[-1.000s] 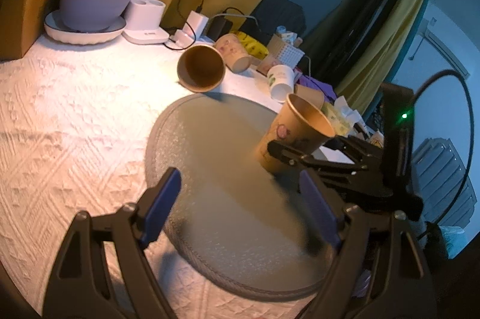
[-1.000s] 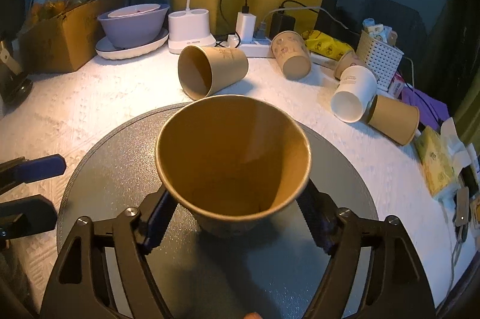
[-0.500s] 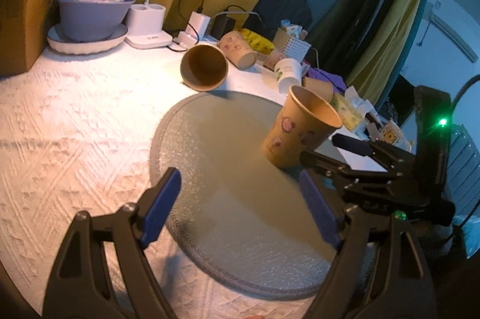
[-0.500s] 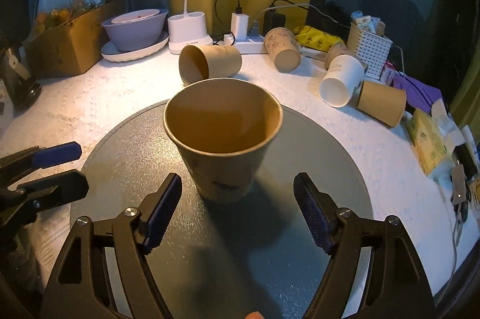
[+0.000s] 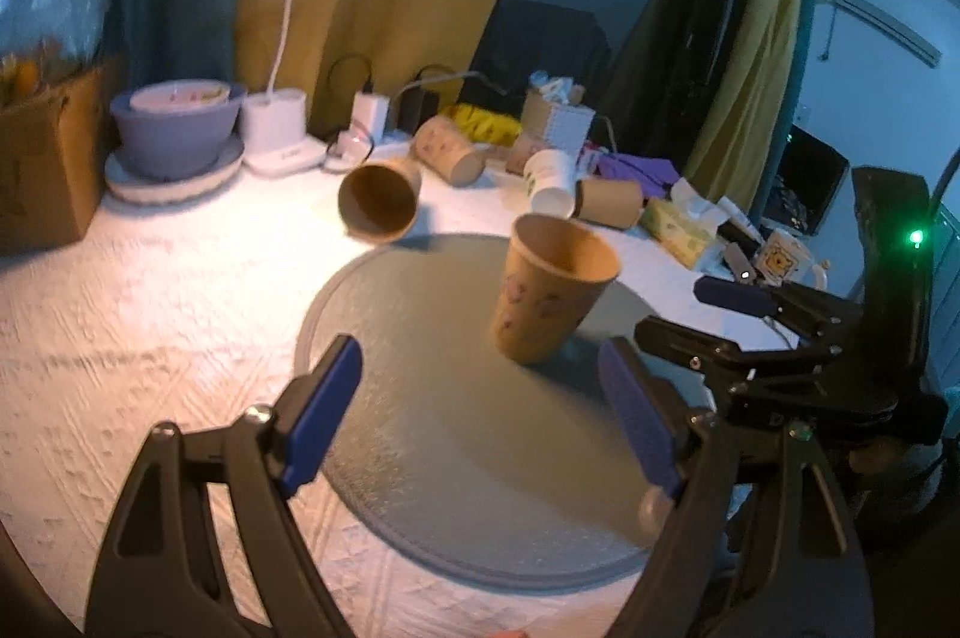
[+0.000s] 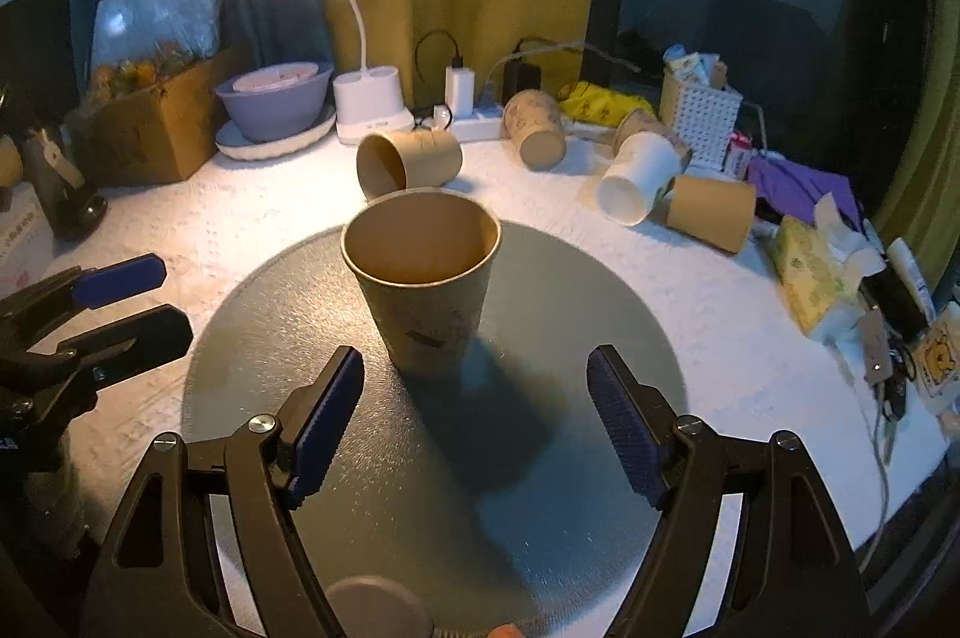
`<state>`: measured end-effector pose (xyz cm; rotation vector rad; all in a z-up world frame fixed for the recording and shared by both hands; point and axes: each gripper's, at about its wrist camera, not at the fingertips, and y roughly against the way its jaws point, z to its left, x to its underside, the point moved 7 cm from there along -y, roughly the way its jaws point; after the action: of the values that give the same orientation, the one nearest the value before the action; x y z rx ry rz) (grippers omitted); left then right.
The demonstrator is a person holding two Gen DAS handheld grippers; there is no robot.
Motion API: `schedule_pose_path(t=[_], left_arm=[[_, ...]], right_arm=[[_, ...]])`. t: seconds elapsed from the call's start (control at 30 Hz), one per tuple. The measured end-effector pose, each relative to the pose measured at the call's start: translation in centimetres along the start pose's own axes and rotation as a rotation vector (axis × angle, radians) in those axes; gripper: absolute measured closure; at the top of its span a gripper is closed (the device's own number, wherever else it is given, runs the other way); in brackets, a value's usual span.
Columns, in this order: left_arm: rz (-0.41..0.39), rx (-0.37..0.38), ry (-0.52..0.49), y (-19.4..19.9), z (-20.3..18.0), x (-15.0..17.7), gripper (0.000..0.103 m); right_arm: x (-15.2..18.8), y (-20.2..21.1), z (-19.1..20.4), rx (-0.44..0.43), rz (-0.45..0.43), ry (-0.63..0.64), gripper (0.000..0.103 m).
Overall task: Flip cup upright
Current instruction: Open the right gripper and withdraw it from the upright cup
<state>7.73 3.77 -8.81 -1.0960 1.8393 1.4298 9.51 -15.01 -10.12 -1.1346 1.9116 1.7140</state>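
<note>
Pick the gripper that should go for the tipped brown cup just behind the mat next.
Left. The left gripper is open and empty, and the tipped brown cup lies ahead on its side of the upright cup, which stands between it and the right gripper.

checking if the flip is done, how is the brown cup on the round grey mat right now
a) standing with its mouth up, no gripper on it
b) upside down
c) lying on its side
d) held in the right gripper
a: the cup stands mouth up on the mat, and the open right gripper sits short of it, not touching.
</note>
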Motion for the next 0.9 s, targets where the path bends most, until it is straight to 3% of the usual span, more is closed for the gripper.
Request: schedule_pose_path(t=[0.23,0.43,0.9], left_arm=[[-0.040,0.005,-0.035,1.7,-2.1,-1.2,0.020],[-0.081,0.012,-0.068,3.8,-3.6,-2.5,0.010],[-0.216,-0.038,-0.167,8.9,-6.9,-5.0,0.007]], right_arm=[[-1.3,4.4,-0.7,0.017,-0.087,-0.003,0.023],[-2.3,7.5,-1.1,0.020,-0.157,-0.019,0.023],[-3.5,14.4,-2.1,0.053,-0.306,-0.051,0.023]])
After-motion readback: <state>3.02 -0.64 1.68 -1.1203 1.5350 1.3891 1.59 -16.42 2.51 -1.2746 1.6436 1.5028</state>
